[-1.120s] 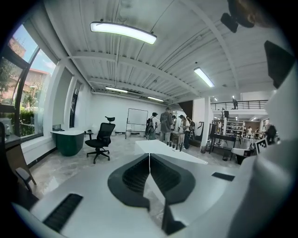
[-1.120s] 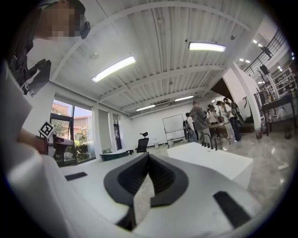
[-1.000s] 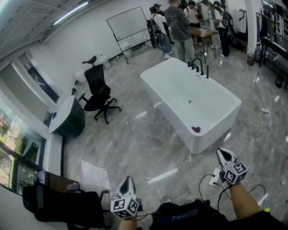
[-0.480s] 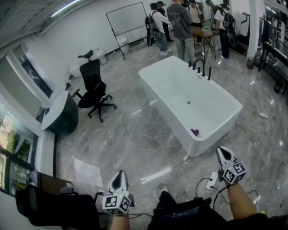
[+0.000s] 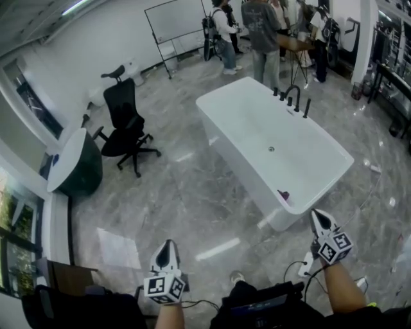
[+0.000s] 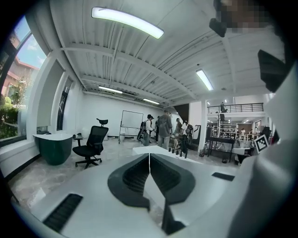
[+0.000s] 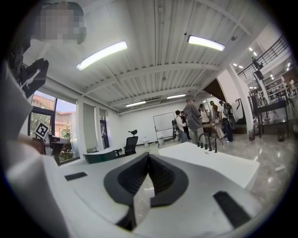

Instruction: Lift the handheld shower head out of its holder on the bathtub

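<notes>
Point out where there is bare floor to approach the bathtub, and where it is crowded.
Free: the marble floor between the white bathtub and the office chair, and the strip along the tub's near end. Crowded: the far end, with black faucet fittings on the rim and people standing close behind.

The floor [image 5: 186, 193] is glossy grey marble, with streaks of lamp light reflected on it. A white tub [image 5: 239, 168] stands on it right of the middle, set slantwise. To its left, well apart, a black chair [image 5: 125, 125] rests on its castors. Beside that, near the window wall, stands a dark green tub [image 5: 87, 177]. A pale sheet [image 5: 119, 249] lies flat in the foreground. At the far end stand a whiteboard [image 5: 168, 18] and several people [image 5: 260, 32]. A cable [image 5: 292, 266] trails across the near floor.
</notes>
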A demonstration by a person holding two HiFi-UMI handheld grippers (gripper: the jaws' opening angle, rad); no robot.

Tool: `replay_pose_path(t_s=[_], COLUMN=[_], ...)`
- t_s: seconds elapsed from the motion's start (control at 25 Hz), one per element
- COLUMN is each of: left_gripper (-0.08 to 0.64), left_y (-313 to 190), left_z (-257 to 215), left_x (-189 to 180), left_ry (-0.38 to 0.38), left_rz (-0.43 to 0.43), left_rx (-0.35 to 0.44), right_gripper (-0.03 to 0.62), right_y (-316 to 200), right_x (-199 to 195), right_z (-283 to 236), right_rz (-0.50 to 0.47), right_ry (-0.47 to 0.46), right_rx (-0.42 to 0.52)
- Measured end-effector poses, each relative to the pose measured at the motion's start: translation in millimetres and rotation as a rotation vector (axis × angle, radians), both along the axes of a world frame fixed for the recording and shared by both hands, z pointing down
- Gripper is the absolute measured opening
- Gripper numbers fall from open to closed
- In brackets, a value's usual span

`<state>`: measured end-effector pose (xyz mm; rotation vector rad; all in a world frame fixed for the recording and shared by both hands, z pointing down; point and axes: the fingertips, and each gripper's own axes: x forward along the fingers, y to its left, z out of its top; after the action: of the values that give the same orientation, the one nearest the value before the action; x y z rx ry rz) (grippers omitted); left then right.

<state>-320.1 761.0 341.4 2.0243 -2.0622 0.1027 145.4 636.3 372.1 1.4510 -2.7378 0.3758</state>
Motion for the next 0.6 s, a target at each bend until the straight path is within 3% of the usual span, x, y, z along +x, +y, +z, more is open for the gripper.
replay_pose_path(t_s=[0.32, 0.6], left_gripper=[0.015, 0.015], left_y=[-89.8, -133.6], left_z=[-1.4, 7.0], left_x=[-73.2, -89.7], left_ry=[-0.005, -0.003], left_rz=[0.045, 0.091], left_rx=[0.009, 0.007], right_gripper=[0.005, 0.005], right_y=[-64.5, -93.4], right_x=[-70.6, -81.3], right_z=[-0.4, 2.1], right_rz=[0.045, 0.080], right_ry=[0.002, 0.004], right_rx=[0.005, 0.003])
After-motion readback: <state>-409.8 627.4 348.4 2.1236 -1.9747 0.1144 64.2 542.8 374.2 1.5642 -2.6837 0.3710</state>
